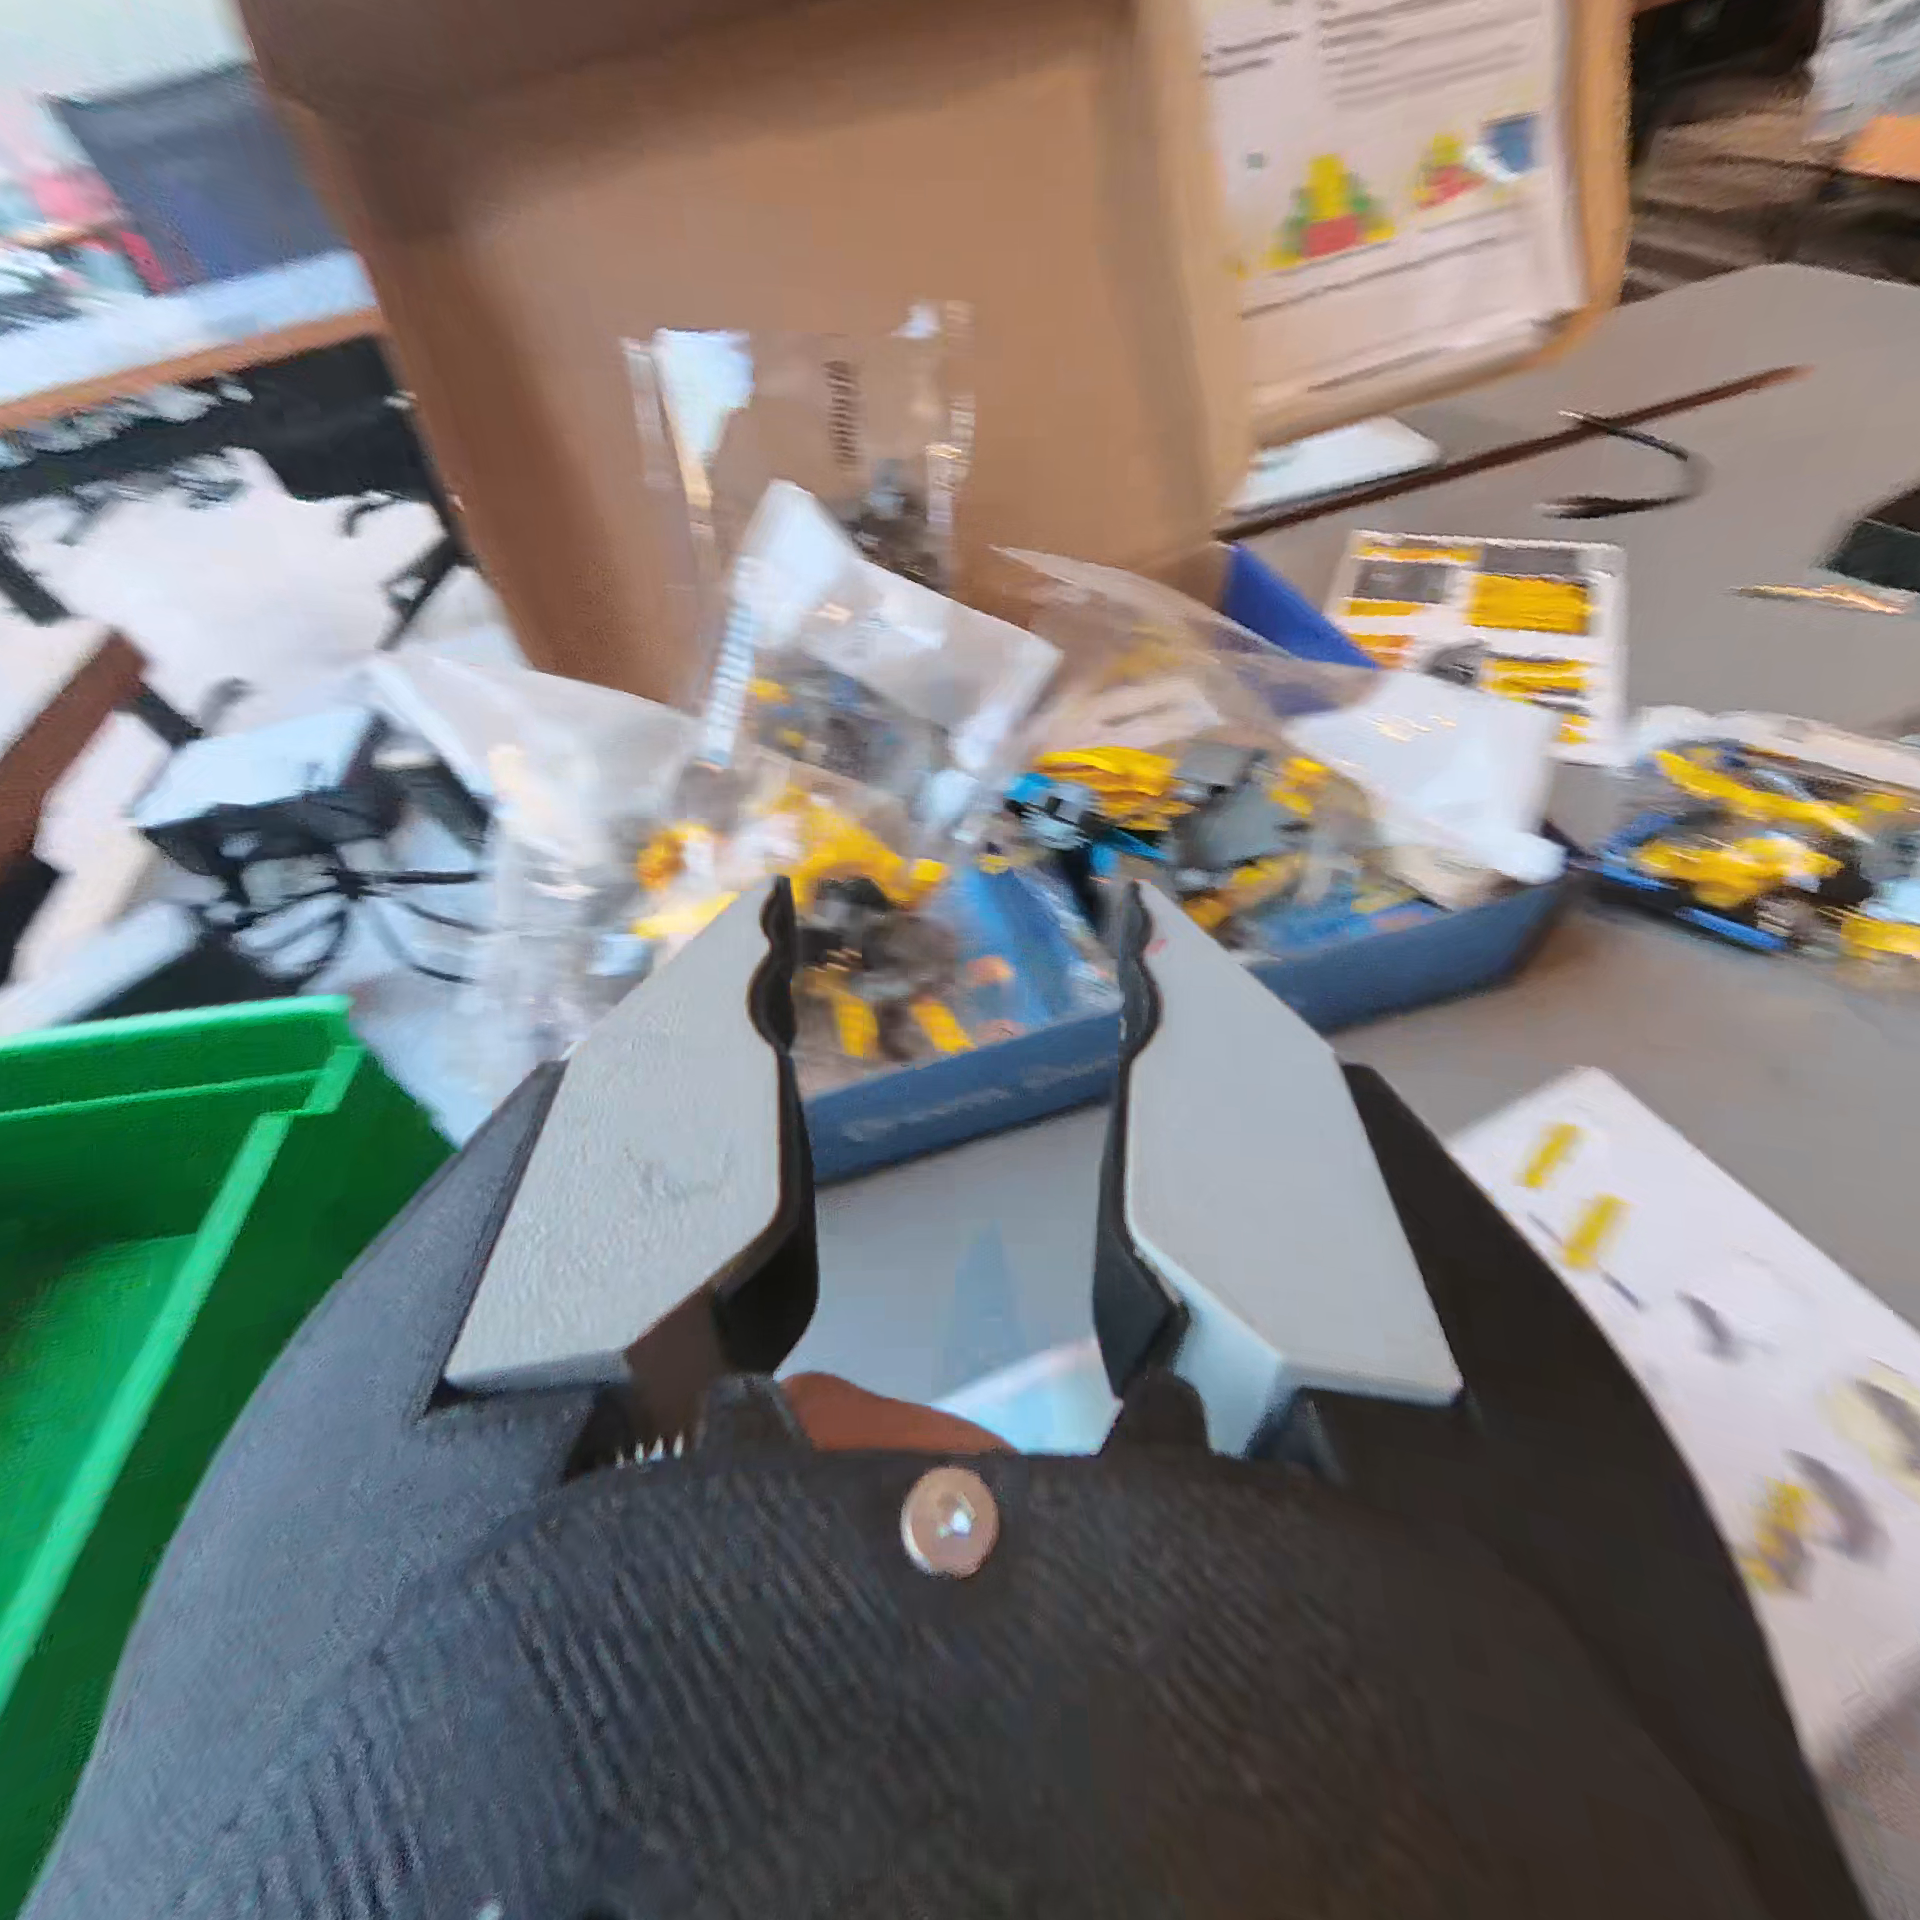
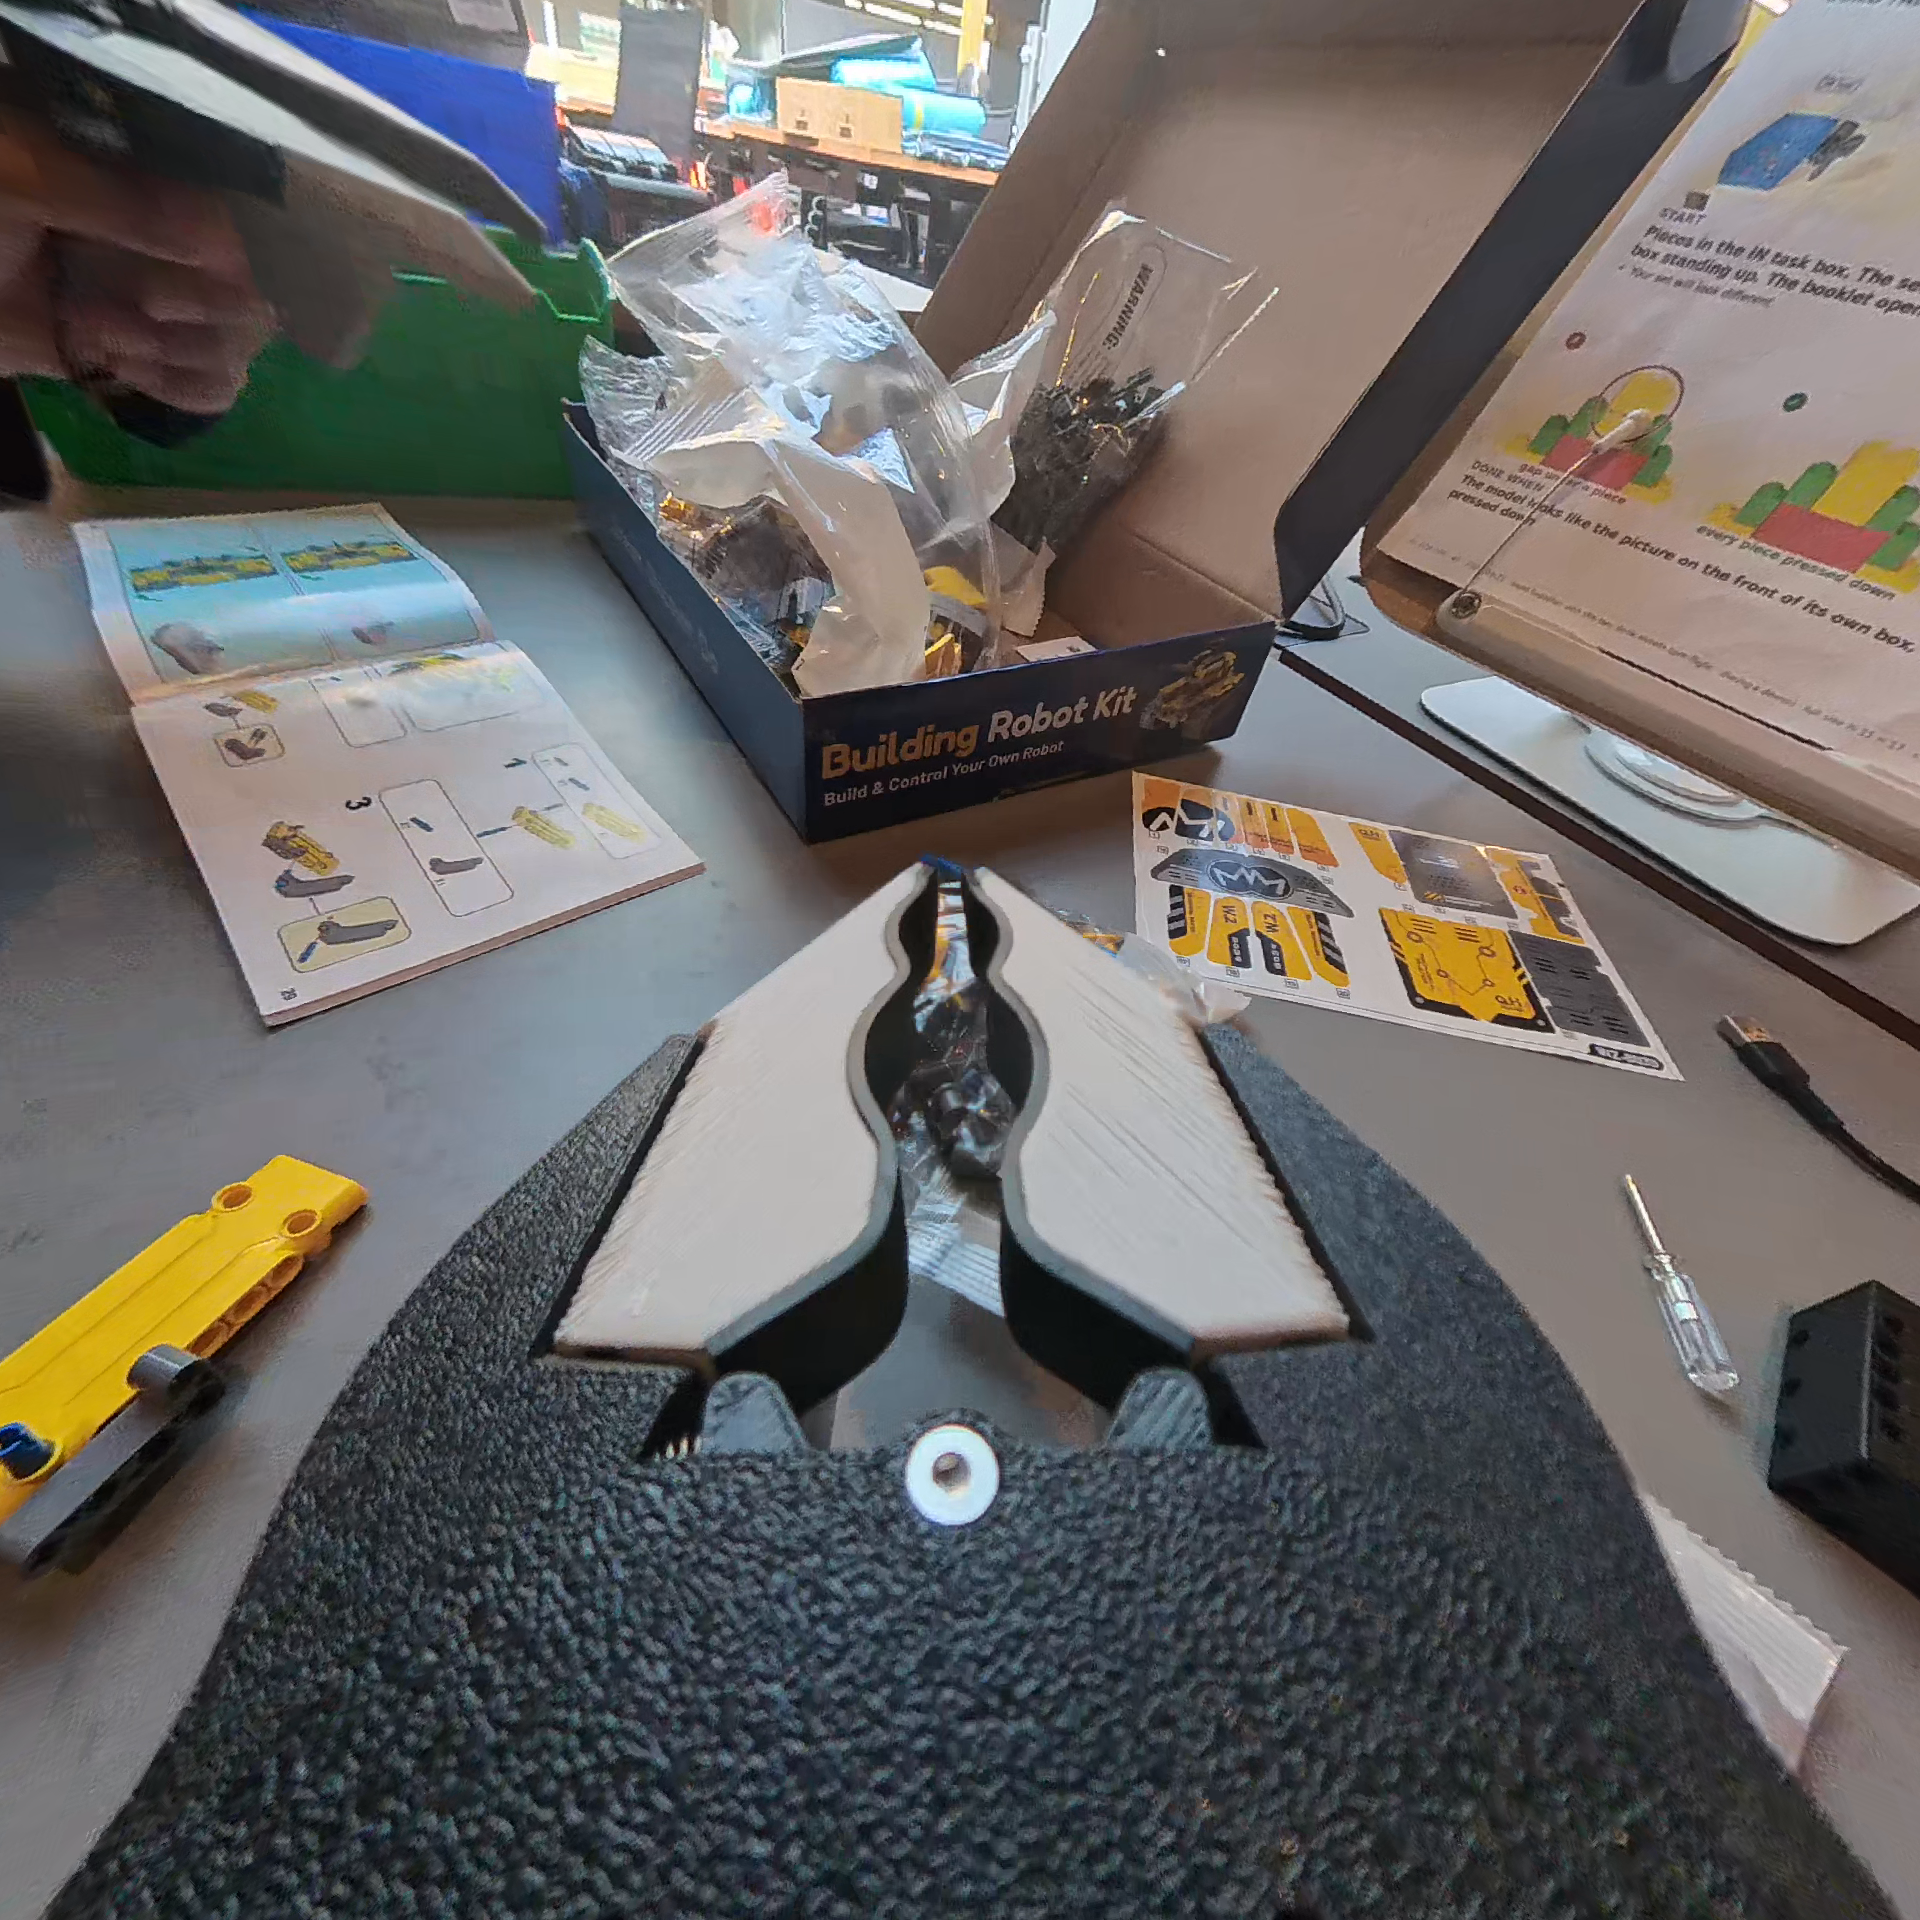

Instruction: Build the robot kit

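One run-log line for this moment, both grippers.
left gripper: open, empty, facing kit box | right gripper: shut on clear parts bag over table | green bin: beside left gripper

The right tool [image 2: 951,883] has a rough, pebbled black plastic body, pale grey fingers [image 2: 774,1153] with fine ridged print lines, and a shiny metal screw [image 2: 951,1473]; crinkled clear plastic film [image 2: 951,1101] sits pinched between its jaws. The left tool [image 1: 956,925] shows a black layered-plastic shell and matt grey fingers [image 1: 665,1153], jaws apart. The desk [image 2: 520,1122] is smooth, matt grey. The kit box [image 2: 1029,743] is printed blue card outside, plain brown cardboard inside, holding glossy transparent bags [image 2: 800,416]. The booklet [image 2: 395,769] and sticker sheet [image 2: 1392,925] are smooth printed paper. The green bin [image 1: 156,1195], yellow beam [image 2: 177,1278] and black block [image 2: 1860,1423] are plastic; the small screwdriver [image 2: 1678,1288] has a clear plastic handle and metal shaft
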Motion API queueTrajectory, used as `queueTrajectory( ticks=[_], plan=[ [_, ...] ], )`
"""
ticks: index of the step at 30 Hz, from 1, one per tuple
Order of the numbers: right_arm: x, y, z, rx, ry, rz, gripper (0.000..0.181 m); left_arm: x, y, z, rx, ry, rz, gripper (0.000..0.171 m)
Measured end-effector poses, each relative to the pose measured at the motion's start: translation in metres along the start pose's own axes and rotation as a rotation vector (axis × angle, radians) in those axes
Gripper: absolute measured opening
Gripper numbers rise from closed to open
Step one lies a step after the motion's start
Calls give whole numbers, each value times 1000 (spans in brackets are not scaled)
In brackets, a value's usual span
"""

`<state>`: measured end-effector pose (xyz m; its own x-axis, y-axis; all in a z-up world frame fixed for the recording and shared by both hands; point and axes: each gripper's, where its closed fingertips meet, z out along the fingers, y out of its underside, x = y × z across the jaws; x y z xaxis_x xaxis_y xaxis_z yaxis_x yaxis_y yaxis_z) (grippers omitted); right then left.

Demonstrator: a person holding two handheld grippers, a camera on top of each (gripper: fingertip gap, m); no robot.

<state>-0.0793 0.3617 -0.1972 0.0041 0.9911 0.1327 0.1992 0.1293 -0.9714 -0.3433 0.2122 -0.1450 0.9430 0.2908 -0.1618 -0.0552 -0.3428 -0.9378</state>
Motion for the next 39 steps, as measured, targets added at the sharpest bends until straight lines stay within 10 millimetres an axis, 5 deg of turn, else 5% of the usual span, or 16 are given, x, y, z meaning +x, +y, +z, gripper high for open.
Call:
queueTrajectory(
  ticks=[4, 10, 12, 15, 16, 21, 29, 34, 39],
  plan=[
    [2, 1, 0, -8, 16, -4, 5, -50, -14, 24, 21, -71, -18, 67],
    [9, 7, 0, -47, 63, -36, 7, -23, -22, 52, -60, 94, -3, 71],
    [10, 6, -2, -45, 70, -45, 8, -30, -20, 61, -123, 41, 107, 70],
    [8, 6, -2, -49, 64, -53, 8, -49, 10, 76, -323, 16, 257, 52],
    [7, 6, -2, -51, 60, -57, 8, -52, 16, 77, -358, 39, 271, 32],
    [5, 10, -2, -72, 34, -50, 8, -56, 20, 54, -295, 115, 297, 8],
    [6, 15, -1, -75, 10, -32, 8, -55, 44, 29, -127, 74, 377, 1],
    [12, 13, -3, -46, 22, -16, 8, -26, 55, 18, -29, 211, 330, 0],
    [14, 15, 1, -68, 53, -40, 8, -18, 37, 21, 7, 99, 289, 0]
  ],
)
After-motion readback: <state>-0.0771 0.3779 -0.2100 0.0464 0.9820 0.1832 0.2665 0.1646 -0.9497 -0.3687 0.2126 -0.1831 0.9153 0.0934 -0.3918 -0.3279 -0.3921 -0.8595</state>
